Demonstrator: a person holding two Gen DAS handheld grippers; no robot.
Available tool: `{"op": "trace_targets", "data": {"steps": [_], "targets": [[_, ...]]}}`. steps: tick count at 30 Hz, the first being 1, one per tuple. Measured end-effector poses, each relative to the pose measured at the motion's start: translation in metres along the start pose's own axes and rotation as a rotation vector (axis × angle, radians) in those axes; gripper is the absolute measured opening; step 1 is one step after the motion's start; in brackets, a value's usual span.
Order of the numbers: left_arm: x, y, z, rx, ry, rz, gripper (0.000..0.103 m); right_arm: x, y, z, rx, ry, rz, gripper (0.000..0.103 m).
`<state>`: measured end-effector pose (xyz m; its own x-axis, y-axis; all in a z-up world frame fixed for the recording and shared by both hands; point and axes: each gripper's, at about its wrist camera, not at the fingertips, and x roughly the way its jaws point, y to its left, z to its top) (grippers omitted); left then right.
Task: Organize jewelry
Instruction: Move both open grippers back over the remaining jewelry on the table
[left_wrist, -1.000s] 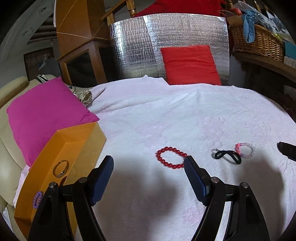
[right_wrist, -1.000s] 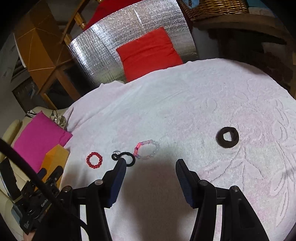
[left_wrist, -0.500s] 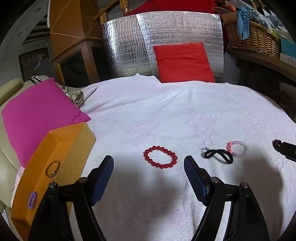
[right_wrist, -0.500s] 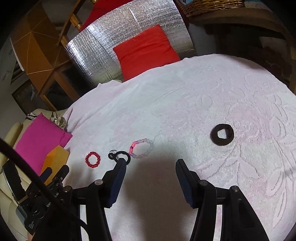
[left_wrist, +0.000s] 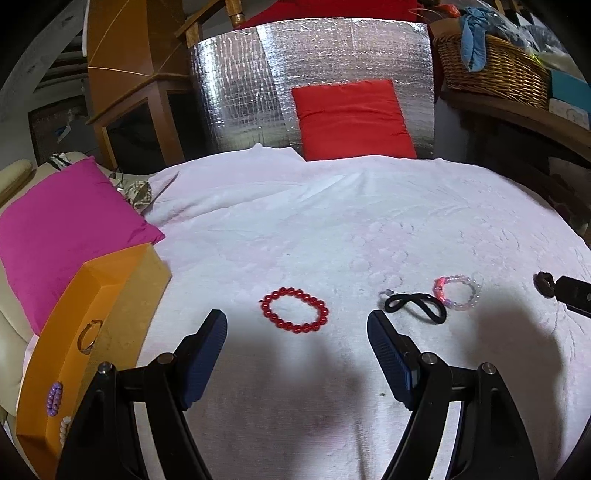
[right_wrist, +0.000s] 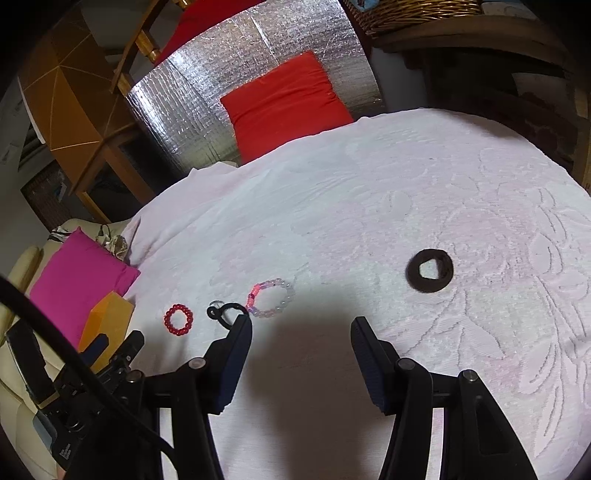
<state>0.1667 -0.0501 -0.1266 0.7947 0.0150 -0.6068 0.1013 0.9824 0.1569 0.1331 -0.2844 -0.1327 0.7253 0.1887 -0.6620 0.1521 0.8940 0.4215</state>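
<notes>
Left tool (left_wrist: 295, 328) gapes wide and empty, red bead bracelet (left_wrist: 294, 309) lying just beyond its tips.

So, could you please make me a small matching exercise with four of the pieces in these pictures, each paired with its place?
Things:
1. red bead bracelet
2. gold ring
3. black hair tie
4. dark brown scrunchie

Places:
a. inside the orange box
b. alone on the white cover, far to the right
c. just ahead of the open left gripper
d. between the red and the pink-and-clear bracelet

Pairs: 1-c, 2-a, 3-d, 4-b
</notes>
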Motion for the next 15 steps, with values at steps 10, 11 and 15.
{"op": "trace_targets", "data": {"steps": [10, 11, 15], "targets": [[0.003, -0.020, -0.001, 0.031, 0.009, -0.017, 0.079, -0.007, -0.019, 0.007, 0.014, -0.012, -0.019, 0.060], [0.004, -0.021, -0.001, 0.033, 0.011, -0.018, 0.079, -0.008, -0.020, 0.007, 0.014, -0.014, -0.022, 0.060], [0.008, -0.026, -0.003, 0.042, 0.031, -0.037, 0.079, -0.012, -0.026, 0.010, 0.007, -0.026, -0.042, 0.060]]}}
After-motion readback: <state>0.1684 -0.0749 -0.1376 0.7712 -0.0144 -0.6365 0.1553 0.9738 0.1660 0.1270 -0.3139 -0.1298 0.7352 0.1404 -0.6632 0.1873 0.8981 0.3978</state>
